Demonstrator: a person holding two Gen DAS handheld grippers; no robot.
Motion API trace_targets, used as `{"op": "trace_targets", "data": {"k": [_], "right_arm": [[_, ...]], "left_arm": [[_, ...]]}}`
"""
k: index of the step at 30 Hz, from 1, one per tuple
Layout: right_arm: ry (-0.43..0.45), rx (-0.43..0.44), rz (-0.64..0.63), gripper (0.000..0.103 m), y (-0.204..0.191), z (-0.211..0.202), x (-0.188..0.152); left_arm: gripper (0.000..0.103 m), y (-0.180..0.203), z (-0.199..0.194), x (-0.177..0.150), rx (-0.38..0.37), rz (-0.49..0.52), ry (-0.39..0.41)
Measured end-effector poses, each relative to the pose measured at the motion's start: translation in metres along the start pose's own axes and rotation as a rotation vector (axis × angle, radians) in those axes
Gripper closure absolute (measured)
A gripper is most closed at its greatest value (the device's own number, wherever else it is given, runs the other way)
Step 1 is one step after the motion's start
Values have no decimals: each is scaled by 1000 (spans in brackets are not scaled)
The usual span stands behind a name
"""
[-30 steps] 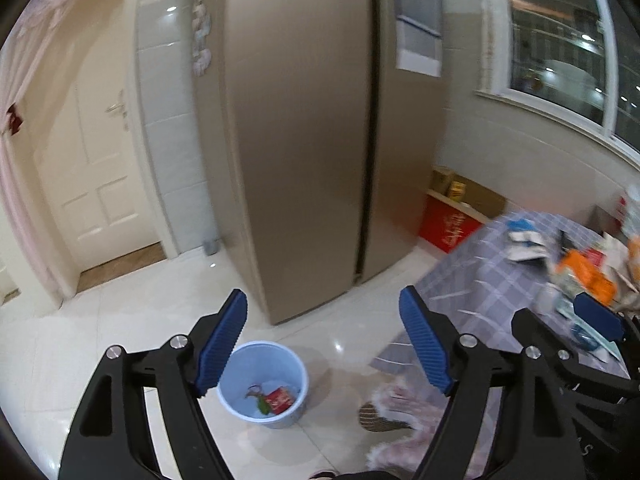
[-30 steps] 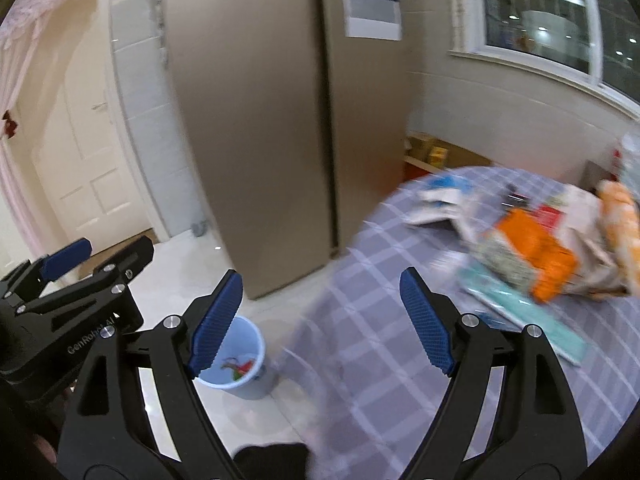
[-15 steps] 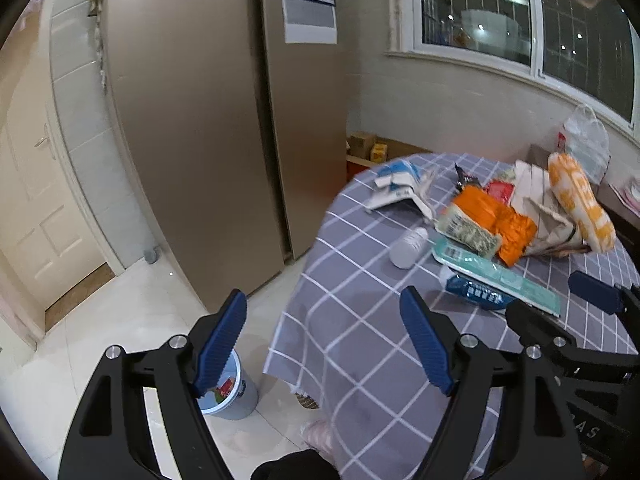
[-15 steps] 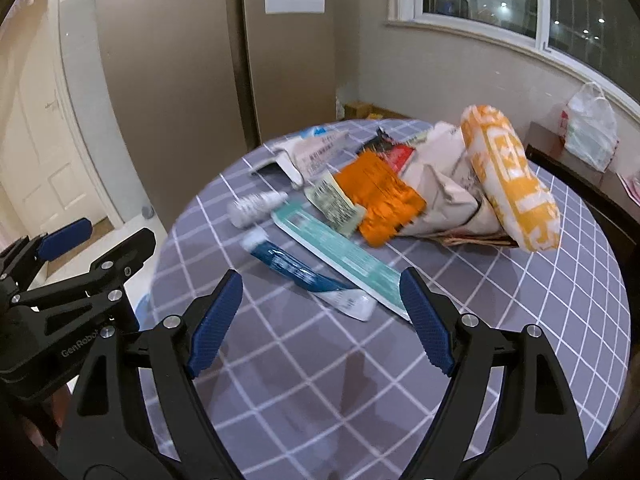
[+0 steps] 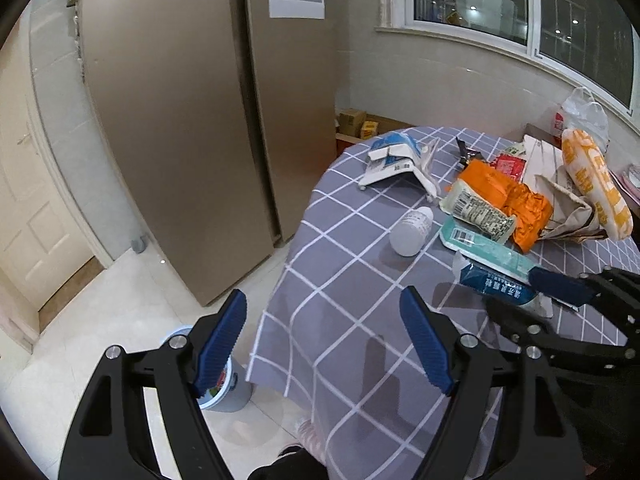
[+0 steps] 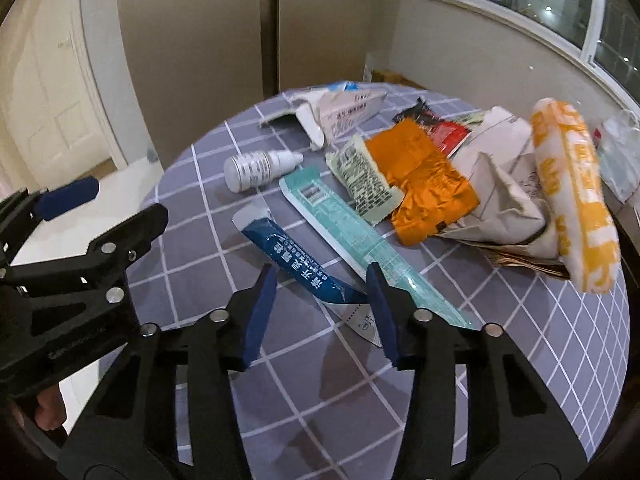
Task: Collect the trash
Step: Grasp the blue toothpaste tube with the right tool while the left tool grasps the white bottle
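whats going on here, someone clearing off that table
A person with tongs in each hand is collecting trash from a round table with a checked cloth. The right tongs are closing around the near end of a dark blue tube, not yet gripping it. The left tongs hang open and empty over the table edge. A white bottle, wrappers and bags lie uncollected; a blue bin waits on the floor.

White Chinese characters printed along dark blue tube [image 6: 298,260], too skewed to be read, barcode seen on teal packet [image 5: 460,235], small print on pale green label [image 6: 366,184] illegible
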State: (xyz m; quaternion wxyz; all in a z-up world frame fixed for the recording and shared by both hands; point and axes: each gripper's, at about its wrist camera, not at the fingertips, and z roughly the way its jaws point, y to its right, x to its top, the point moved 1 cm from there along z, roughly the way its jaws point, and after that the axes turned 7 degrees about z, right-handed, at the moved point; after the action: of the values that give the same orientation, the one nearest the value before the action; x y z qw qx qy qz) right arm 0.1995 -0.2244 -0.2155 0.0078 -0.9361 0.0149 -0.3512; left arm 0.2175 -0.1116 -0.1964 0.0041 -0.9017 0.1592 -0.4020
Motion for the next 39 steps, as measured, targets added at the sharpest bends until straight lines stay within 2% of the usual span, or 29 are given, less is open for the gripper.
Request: {"op": "trace_targets", "data": {"k": [1, 2, 9, 15, 20, 23, 25, 29, 31, 32, 35, 39], "right_arm": [[-3, 1, -4, 63, 0, 1, 1], [-4, 2, -7, 73, 0, 2, 1], [14, 14, 19, 87, 8, 0, 3], [74, 41, 93, 88, 20, -17, 4], [82, 49, 121, 88, 23, -15, 11], [86, 49, 143, 88, 29, -12, 14], [86, 51, 157, 88, 32, -9, 17], [84, 65, 165, 88, 33, -2, 22], [84, 69, 165, 88, 32, -1, 24], [80, 72, 164, 88, 31, 0, 24], [83, 74, 160, 88, 28, 1, 26], [85, 79, 149, 88, 21, -1, 25]], "left_arm": [[26, 1, 2, 0, -6, 4, -3], [26, 2, 4, 1, -15, 8, -6], [26, 4, 15, 7, -73, 9, -12], [26, 14, 20, 16, -118, 23, 16], [26, 23, 30, 30, -150, 29, 31], [34, 26, 40, 38, -158, 36, 22], [44, 29, 48, 42, -175, 48, -6], [51, 33, 59, 47, -182, 74, -49], [67, 37, 63, 48, -196, 99, -70], [70, 40, 63, 48, -188, 116, -65], [71, 43, 61, 49, -205, 126, -52], [71, 35, 48, 47, -202, 88, -1]]}}
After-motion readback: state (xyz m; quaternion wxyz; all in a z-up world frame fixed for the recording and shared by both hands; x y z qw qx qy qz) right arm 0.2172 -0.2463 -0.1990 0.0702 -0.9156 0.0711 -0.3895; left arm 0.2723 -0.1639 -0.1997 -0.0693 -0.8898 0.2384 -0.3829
